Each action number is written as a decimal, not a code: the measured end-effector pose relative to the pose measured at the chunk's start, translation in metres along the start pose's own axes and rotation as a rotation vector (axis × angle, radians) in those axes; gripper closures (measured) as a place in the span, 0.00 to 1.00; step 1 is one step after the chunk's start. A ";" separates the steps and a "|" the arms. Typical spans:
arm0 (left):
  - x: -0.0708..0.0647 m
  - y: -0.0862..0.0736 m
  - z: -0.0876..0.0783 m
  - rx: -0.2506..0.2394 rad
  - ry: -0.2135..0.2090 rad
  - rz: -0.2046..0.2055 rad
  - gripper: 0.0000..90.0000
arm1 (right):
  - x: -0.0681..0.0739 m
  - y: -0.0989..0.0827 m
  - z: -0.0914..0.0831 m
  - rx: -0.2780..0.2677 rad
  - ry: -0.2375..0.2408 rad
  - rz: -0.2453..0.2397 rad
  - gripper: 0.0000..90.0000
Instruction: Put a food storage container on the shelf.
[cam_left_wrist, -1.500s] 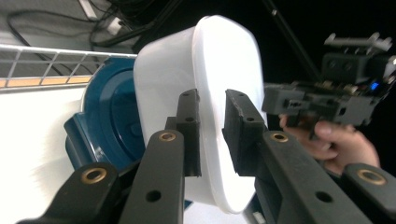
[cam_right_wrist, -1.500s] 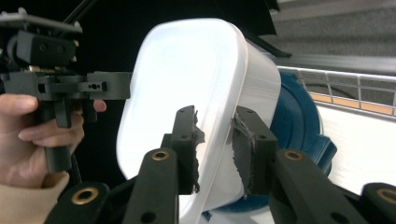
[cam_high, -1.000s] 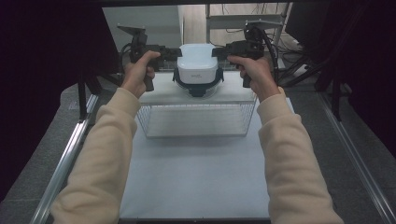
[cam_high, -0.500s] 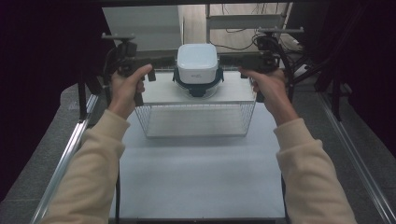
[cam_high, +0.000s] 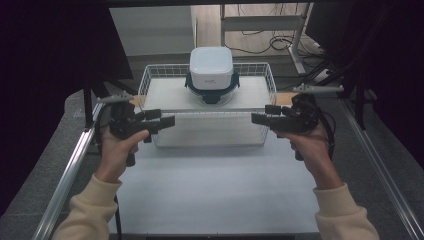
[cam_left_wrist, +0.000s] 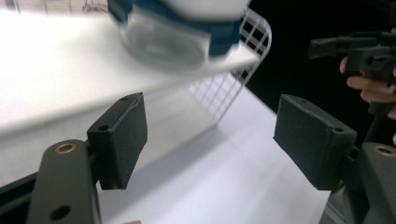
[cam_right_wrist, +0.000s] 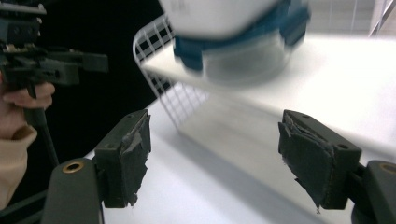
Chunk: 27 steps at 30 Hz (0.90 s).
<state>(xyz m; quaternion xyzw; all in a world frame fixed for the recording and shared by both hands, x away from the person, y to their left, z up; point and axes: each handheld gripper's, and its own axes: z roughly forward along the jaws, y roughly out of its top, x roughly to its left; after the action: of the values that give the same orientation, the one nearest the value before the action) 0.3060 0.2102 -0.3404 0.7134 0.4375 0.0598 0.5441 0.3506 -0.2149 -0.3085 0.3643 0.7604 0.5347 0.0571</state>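
Left gripper (cam_high: 162, 120): jaws apart, nothing between them, having just been opening; in the left gripper view its pads (cam_left_wrist: 119, 135) frame bare table. Right gripper (cam_high: 262, 116): jaws likewise apart and empty, having just been opening; its pads (cam_right_wrist: 128, 154) are visibly torn at the edges. Both grippers hover in front of the wire basket (cam_high: 145, 82), one off each front corner, jaws pointing inward toward each other.

The container (cam_high: 211, 70), white lid over dark blue clips and a clear base, sits upside down on a white board (cam_high: 170, 92) laid in the basket, toward the rear, well apart from both grippers.

Risks, as judged from this state: the container rests on its lid and is unheld, so a knock to the basket could slide it; the worn right pads may give weak grip on the smooth lid; a reach from this low position could snag a jaw in the wire mesh.

Pose: both forearms extended forward from the near edge; hands (cam_high: 117, 147) wrapped round the handles, wrists roughly level, grippers held symmetrically above the table (cam_high: 215, 200).
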 end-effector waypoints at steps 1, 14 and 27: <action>0.001 -0.008 0.001 0.014 -0.004 -0.003 0.25 | -0.002 -0.008 0.001 0.010 -0.009 -0.002 0.28; 0.011 -0.088 0.025 0.134 0.100 0.023 0.25 | -0.021 -0.101 0.028 0.197 -0.077 -0.002 0.27; 0.021 -0.109 0.030 0.178 0.125 0.001 0.26 | -0.027 -0.133 0.036 0.284 -0.114 0.008 0.26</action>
<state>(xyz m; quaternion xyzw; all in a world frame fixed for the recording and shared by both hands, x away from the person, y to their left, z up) 0.2748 0.2052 -0.4507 0.7541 0.4738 0.0652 0.4501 0.3221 -0.2259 -0.4454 0.4012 0.8225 0.4006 0.0459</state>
